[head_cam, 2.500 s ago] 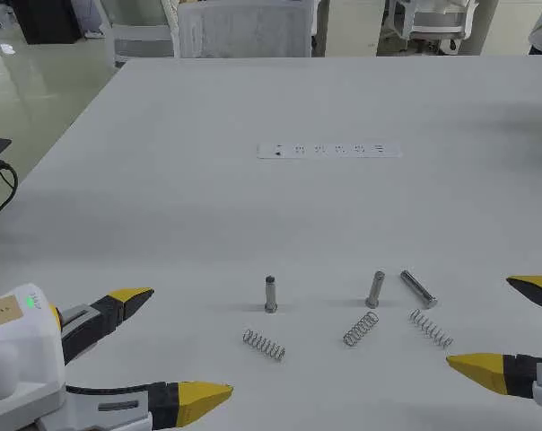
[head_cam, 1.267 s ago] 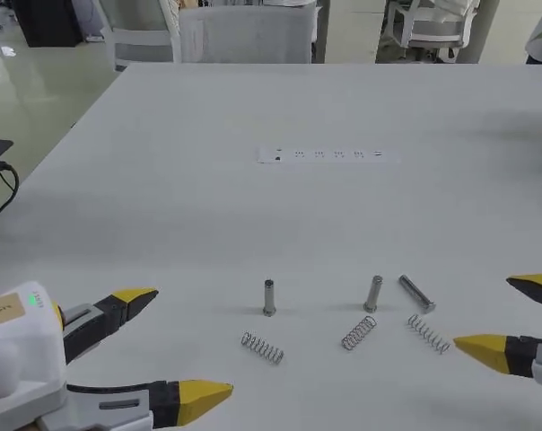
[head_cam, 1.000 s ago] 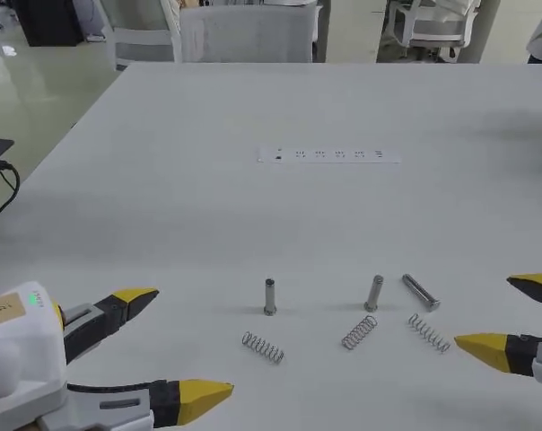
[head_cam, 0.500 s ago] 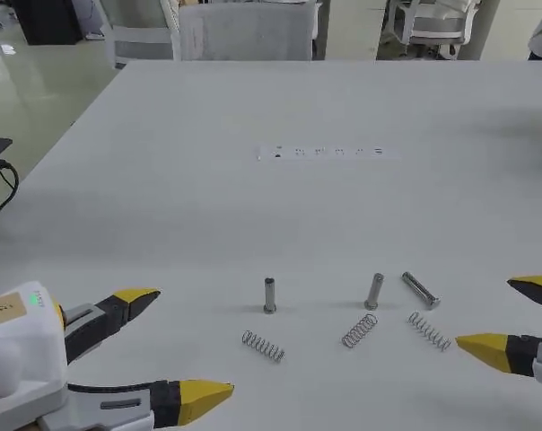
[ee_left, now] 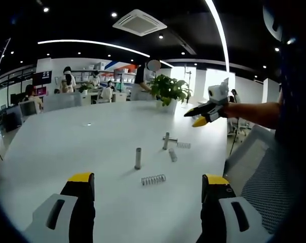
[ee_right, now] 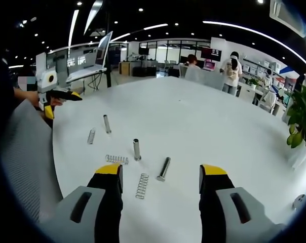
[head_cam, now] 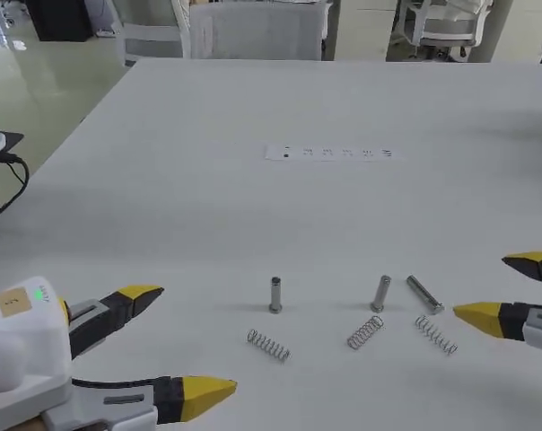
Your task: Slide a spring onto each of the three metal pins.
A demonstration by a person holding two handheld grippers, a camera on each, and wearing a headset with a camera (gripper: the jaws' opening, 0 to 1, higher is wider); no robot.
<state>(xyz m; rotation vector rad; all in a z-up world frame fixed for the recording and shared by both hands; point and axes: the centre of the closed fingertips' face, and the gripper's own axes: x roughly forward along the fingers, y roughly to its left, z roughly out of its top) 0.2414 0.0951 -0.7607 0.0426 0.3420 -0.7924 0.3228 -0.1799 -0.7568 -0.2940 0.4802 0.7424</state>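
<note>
Two metal pins stand upright on the white table (head_cam: 253, 215): a left pin (head_cam: 275, 294) (ee_left: 138, 158) (ee_right: 107, 123) and a middle pin (head_cam: 381, 294) (ee_left: 166, 140) (ee_right: 136, 149). The third pin (head_cam: 424, 294) (ee_right: 164, 168) lies flat. Loose springs lie just in front of them: left spring (head_cam: 268, 345) (ee_left: 153, 179) (ee_right: 91, 135), middle spring (head_cam: 365, 331) (ee_right: 116, 159), right spring (head_cam: 434, 334) (ee_right: 142, 185). My left gripper (head_cam: 186, 341) (ee_left: 148, 179) is open at the near left. My right gripper (head_cam: 484, 285) (ee_right: 160, 169) is open, right of the lying pin and right spring, holding nothing.
A flush socket strip (head_cam: 327, 153) sits in the table's middle. Chairs (head_cam: 253, 31) stand along the far edge. A black cable (head_cam: 6, 175) hangs off the left side. People and a potted plant (ee_left: 169, 90) show in the background.
My right gripper has moved away from me, level with the lying pin, still open. The left gripper, pins and springs stay put. The head camera has shifted slightly.
</note>
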